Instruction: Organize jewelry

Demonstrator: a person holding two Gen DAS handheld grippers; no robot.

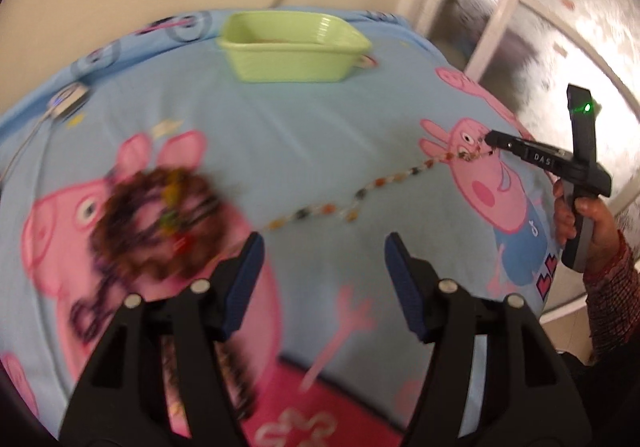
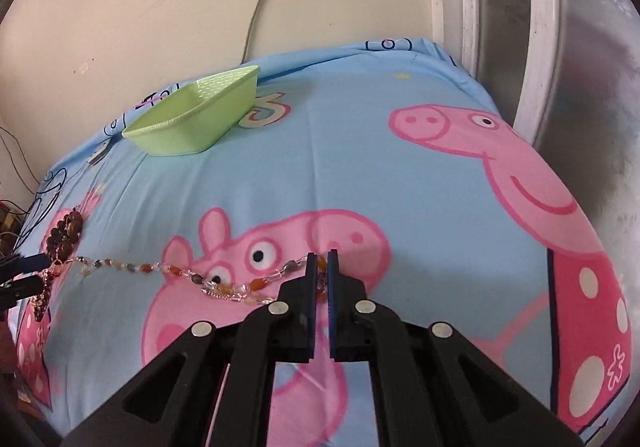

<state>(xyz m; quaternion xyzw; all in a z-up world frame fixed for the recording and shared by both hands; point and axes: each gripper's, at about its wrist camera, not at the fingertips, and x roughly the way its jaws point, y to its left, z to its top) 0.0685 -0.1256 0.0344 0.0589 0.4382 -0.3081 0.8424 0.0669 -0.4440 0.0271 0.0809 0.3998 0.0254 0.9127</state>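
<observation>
The bead necklace (image 2: 192, 277) trails left from the right tool (image 2: 322, 267) across the bed sheet (image 2: 340, 175) to the dark jewelry heap (image 1: 156, 219). If its far end is snagged there, pulling could drag the heap along or slip the beads free of the thin pinch. The right tool sits low over the bed, pressed nearly closed on the strand. The left tool (image 1: 324, 267) hovers wide apart, holding nothing, near the heap. The green tray (image 2: 196, 119) waits far back.

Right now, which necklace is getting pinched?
The pale orange-and-clear bead strand, shut in the right gripper. The dark brown bead pile lies loose.
</observation>
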